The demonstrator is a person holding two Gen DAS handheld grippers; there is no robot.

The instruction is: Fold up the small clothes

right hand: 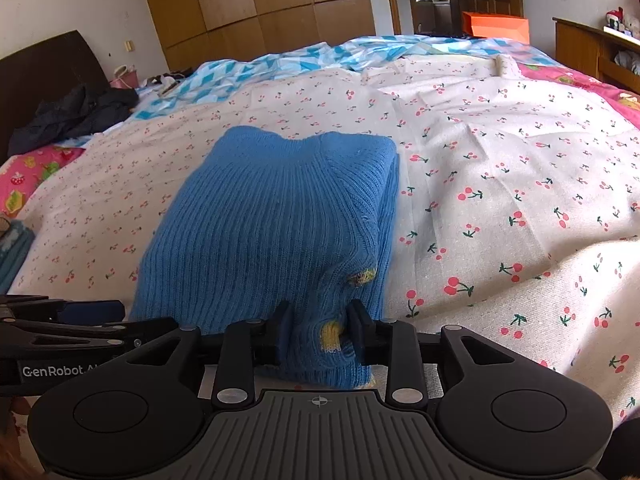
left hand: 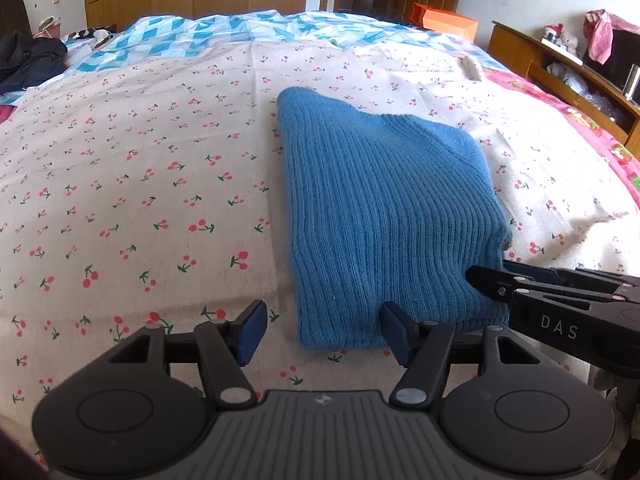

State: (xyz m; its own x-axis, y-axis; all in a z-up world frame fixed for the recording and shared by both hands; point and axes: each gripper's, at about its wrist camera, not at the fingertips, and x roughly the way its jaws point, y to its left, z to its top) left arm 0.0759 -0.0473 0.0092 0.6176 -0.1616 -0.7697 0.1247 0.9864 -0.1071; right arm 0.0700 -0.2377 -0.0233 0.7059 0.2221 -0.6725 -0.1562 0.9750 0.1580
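- The blue knitted sweater (left hand: 384, 216) lies folded into a thick, roughly square bundle on the cherry-print sheet (left hand: 140, 184), near the near edge of the bed, with open sheet all round it.
- Its near right corner, where a bit of yellow pattern (right hand: 331, 336) shows, is bunched up between the pads of the right gripper (right hand: 318, 334). The jaws stand narrowly apart with the fabric filling the gap; whether the pads press on the knit I cannot tell.
- The left gripper (left hand: 322, 330) has its jaws wide apart at the near left corner. One pad rests against the sweater's edge, the other is over bare sheet; nothing is clamped.
- The step in hand looks like letting go after the last fold. To do it well, open the right jaws fully before drawing back, so the ribbed knit does not snag and drag the corner open.
- Pull both grippers straight back and slightly up, away from the bundle rather than across it.
- The bunched corner may spring up once free; a light press flat would tidy it.
- The blue patterned quilt (left hand: 200, 32) and dark clothes (right hand: 72, 116) farther back are well clear.
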